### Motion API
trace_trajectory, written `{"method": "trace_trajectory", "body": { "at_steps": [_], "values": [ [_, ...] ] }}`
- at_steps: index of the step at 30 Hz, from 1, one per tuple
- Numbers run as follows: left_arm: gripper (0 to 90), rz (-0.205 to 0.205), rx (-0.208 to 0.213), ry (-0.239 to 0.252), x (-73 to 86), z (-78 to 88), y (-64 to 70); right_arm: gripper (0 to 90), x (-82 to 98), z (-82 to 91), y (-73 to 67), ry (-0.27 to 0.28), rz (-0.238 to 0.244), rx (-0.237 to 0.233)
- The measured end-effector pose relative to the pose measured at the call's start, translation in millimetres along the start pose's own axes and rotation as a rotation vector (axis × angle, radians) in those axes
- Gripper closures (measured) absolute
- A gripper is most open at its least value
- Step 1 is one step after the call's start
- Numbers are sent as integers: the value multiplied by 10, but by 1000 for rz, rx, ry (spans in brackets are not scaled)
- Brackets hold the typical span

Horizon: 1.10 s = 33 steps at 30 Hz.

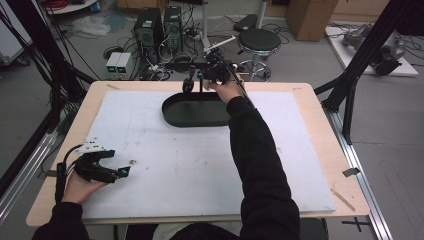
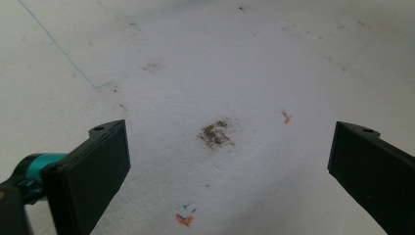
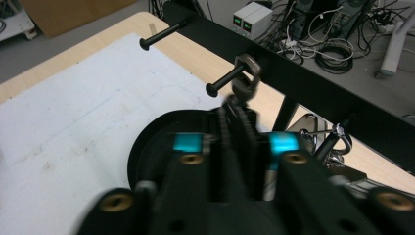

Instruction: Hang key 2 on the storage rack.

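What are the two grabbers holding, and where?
Left gripper: nothing. Right gripper seems to pinch a dark strap just below the grey metal ring on a black peg.

Black tray (image 1: 195, 111), white mat (image 1: 175, 160)

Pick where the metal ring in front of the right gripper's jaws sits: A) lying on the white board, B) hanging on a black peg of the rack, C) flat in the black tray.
B: in the right gripper view the metal ring hangs over a black peg of the rack, above the black tray, with the right gripper just below it.
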<state>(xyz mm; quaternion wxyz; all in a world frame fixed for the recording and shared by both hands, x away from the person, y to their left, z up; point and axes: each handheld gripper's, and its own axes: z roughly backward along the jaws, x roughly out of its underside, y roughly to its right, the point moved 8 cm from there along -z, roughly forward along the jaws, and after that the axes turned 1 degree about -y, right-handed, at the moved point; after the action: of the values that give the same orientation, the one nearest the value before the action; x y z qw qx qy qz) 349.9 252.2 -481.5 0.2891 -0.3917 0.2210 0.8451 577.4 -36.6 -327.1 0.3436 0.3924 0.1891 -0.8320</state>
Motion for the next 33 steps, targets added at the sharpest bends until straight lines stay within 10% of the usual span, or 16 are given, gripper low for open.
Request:
{"method": "trace_trajectory", "body": {
  "at_steps": [6, 33],
  "values": [
    [25, 2, 2, -2, 2, -4, 10, 447, 122, 91, 37, 12, -13, 50],
    [25, -4, -1, -13, 10, -7, 13, 9, 949, 599, 465, -58, -105, 141]
  ]
}}
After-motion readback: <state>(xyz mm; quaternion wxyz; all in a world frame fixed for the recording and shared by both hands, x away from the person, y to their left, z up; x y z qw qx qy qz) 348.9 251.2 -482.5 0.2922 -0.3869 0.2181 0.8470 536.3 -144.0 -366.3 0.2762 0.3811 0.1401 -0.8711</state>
